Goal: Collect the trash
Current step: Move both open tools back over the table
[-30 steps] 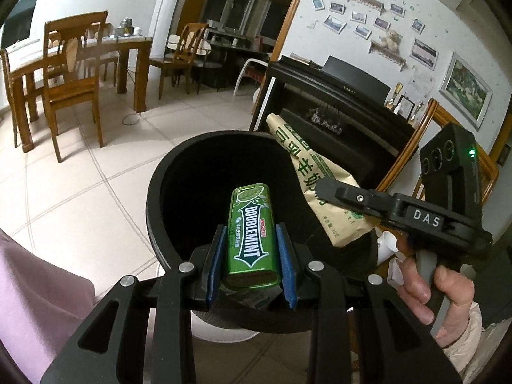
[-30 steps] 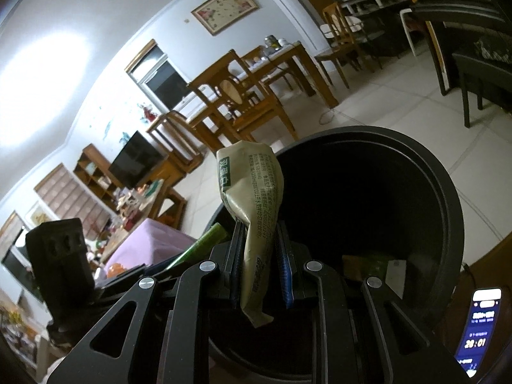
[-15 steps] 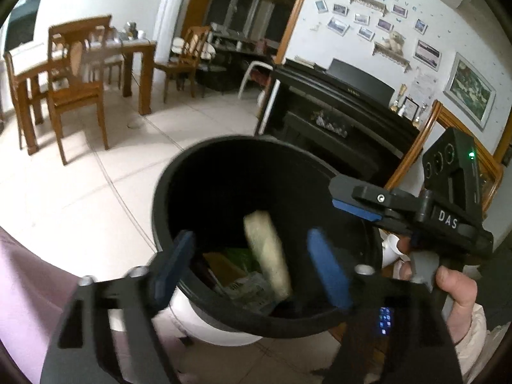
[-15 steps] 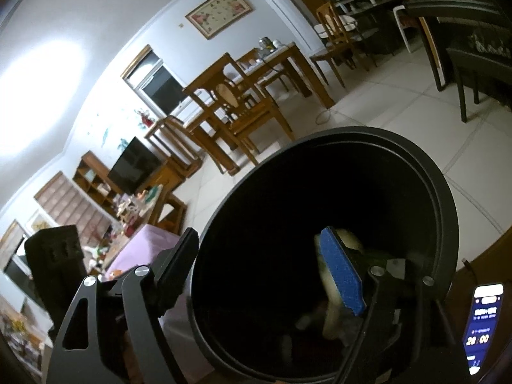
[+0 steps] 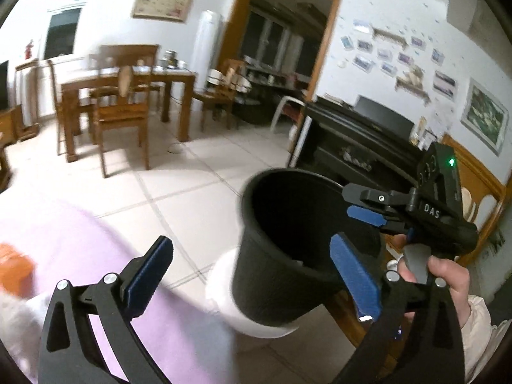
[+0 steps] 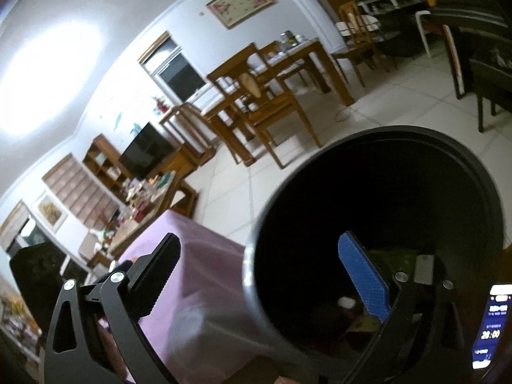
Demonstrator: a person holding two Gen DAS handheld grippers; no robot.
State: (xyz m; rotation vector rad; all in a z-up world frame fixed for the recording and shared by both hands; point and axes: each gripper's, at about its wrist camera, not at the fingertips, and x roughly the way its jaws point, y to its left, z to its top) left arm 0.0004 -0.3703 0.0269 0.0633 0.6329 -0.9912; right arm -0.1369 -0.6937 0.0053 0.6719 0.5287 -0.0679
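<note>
Both jaws have just been opening: the left gripper (image 5: 252, 280) and right gripper (image 6: 265, 275) gape wide and empty beside the black bin (image 5: 281, 275), trash (image 6: 393, 256) inside

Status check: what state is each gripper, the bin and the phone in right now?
left gripper: open, nothing between the fingers, just opened.
right gripper: open, empty, just opened.
black bin: upright, no lid, trash lying at the bottom.
phone: screen lit.
</note>
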